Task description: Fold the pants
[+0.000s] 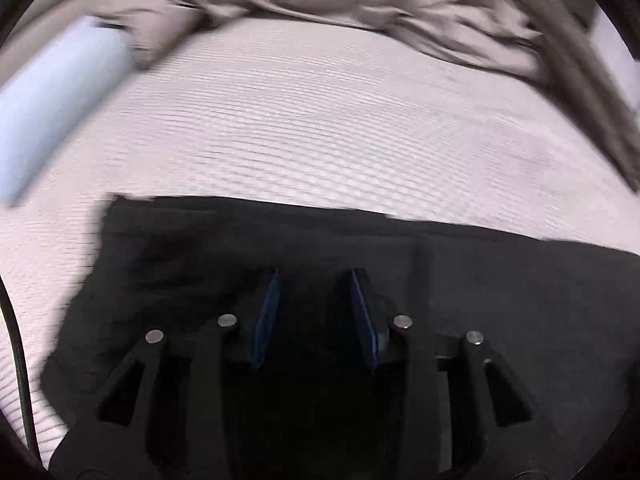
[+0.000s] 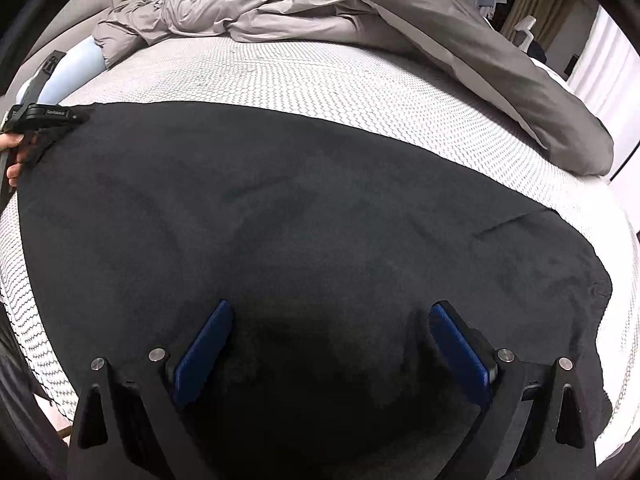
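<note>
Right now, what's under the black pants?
The black pants lie flat on the white honeycomb-patterned mattress, which shows around their edges. A grey duvet sits behind them. Whatever lies directly beneath the fabric is covered and cannot be seen.

No readable text, labels or numbers anywhere.

Left gripper [image 1: 314, 280] angled down, jaws narrowly apart; right gripper [image 2: 330, 312] angled down, jaws wide.
</note>
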`<action>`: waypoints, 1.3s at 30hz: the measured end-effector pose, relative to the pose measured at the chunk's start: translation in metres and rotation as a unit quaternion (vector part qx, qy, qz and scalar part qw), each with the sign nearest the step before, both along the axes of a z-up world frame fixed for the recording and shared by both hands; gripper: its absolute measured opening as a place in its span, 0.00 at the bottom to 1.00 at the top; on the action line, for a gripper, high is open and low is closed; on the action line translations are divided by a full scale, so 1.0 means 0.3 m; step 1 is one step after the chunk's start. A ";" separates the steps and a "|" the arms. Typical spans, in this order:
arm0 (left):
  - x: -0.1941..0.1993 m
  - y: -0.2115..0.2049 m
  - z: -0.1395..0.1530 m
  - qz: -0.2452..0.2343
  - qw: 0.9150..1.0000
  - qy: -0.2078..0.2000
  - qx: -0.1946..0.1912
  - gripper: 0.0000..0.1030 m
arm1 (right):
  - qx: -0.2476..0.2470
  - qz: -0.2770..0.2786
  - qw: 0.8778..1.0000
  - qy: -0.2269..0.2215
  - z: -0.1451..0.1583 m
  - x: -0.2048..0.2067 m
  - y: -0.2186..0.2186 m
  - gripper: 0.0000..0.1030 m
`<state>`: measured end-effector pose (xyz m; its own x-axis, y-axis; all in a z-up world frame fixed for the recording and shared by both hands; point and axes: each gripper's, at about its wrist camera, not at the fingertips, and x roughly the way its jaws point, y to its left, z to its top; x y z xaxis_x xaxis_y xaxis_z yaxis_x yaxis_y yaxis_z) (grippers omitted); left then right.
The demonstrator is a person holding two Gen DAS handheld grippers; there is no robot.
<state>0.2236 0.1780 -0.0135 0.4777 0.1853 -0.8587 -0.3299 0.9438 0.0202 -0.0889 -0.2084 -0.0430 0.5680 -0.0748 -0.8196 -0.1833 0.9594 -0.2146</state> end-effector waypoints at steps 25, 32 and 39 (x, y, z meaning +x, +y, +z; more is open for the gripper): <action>-0.301 -0.913 -0.011 -0.345 0.936 -0.001 -0.068 0.87 | 0.007 0.029 0.999 0.025 -0.016 -0.049 0.010 0.97; -0.290 -0.859 -0.014 -0.333 0.941 0.001 -0.059 0.96 | -0.070 -0.217 0.973 -0.035 0.020 -0.203 -0.416 0.97; -0.240 -0.851 0.027 -0.318 0.944 -0.014 -0.084 0.91 | 0.116 -0.252 0.956 -0.092 0.105 -0.306 -0.590 0.97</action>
